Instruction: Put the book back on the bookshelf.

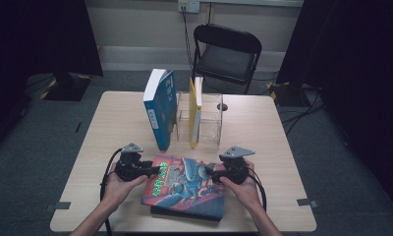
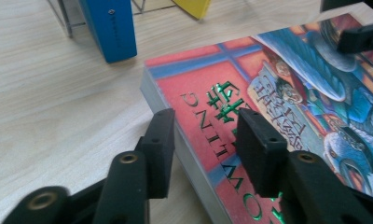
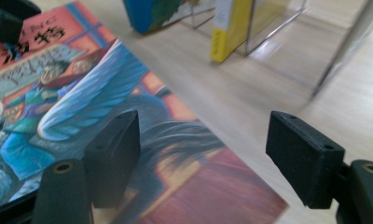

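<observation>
Lying flat near the front edge of the pale wood-grain table (image 1: 116, 123), a thick paperback book (image 1: 187, 187) showed a glossy red-and-blue illustrated cover with green metallic lettering; its grey page block was visible along the edge in the left gripper view. The left gripper (image 1: 153, 170) stood at the book's left edge, its two blocky matt-black jaws parted a moderate way and straddling that edge, one jaw over the cover and one over the bare table beside the pages; neither pad could be seen pressing on the book. The right gripper (image 1: 209, 172) stood at the book's right side, jaws set wide apart, one above the cover and the other above the table beyond the book's edge; nothing was gripped between them. Each gripper carried a grey three-cornered plate and a trailing black cable, and was held in a person's hand. Farther back, a clear, box-shaped acrylic stand (image 1: 209, 120) held a slim yellow book (image 1: 194, 118) upright; a thick blue book (image 1: 160, 108) stood on end just beside the stand's left wall, white page block facing up and back. Behind the table stood a black folding chair (image 1: 227, 54) on grey carpet.
</observation>
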Demonstrator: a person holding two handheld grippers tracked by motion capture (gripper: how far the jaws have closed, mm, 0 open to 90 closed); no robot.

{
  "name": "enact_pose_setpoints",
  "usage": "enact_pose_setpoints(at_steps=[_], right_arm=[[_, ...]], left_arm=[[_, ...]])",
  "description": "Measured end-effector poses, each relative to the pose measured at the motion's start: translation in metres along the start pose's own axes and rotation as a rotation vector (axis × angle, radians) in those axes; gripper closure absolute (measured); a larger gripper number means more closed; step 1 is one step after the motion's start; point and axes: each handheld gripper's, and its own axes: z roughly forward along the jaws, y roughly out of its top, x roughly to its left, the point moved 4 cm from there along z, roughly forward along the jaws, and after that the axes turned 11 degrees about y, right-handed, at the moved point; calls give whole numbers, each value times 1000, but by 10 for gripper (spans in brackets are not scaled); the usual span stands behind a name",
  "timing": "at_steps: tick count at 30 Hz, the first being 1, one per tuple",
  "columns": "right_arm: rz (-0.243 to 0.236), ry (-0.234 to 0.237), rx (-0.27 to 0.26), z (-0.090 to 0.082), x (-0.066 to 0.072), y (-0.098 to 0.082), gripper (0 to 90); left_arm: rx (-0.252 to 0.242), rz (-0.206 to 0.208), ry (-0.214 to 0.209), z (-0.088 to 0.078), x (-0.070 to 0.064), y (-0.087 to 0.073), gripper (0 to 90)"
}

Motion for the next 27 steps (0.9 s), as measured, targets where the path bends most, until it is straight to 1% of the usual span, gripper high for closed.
enact_pose_setpoints(at_steps=[1,2,3,4,5,7,8,9,10,12,15,19,21,23,25,27], right_arm=[[8,11,-6,1,1,-1,268],[13,23,-5,1,1,-1,306],[7,36,-3,0,2,-1,333],[1,50,2,0,3,-1,340],[-14,41,0,-1,5,-2,341],[-40,36,3,-3,8,-4,341],[-35,41,6,-4,8,-4,343],[-29,49,6,-5,8,-5,349],[-32,49,9,-7,9,-7,360],[-39,53,15,-11,11,-9,379],[-37,64,18,-21,16,-17,398],[-16,83,5,-34,21,-29,416],[-16,82,8,-38,24,-32,430],[-24,77,13,-43,29,-36,435],[-27,77,14,-47,32,-39,435],[-26,81,16,-48,33,-40,437]], left_arm=[[0,4,9,0,-1,0,582],[-1,9,10,0,-1,0,584],[6,7,7,0,-1,0,585],[2,-7,11,1,-2,0,588],[0,-8,12,2,-2,0,588],[-2,-6,16,2,-3,1,589],[-4,-5,15,3,-4,2,590],[3,-1,5,5,-4,3,591],[-4,-7,0,8,-5,5,592],[-6,2,-8,13,-7,9,595],[-8,46,-1,20,-14,17,595],[-4,97,-34,33,-23,28,597],[-14,94,-53,40,-26,33,598],[4,110,-68,44,-30,38,601],[11,116,-71,49,-33,42,603],[2,116,-68,51,-35,43,604]])
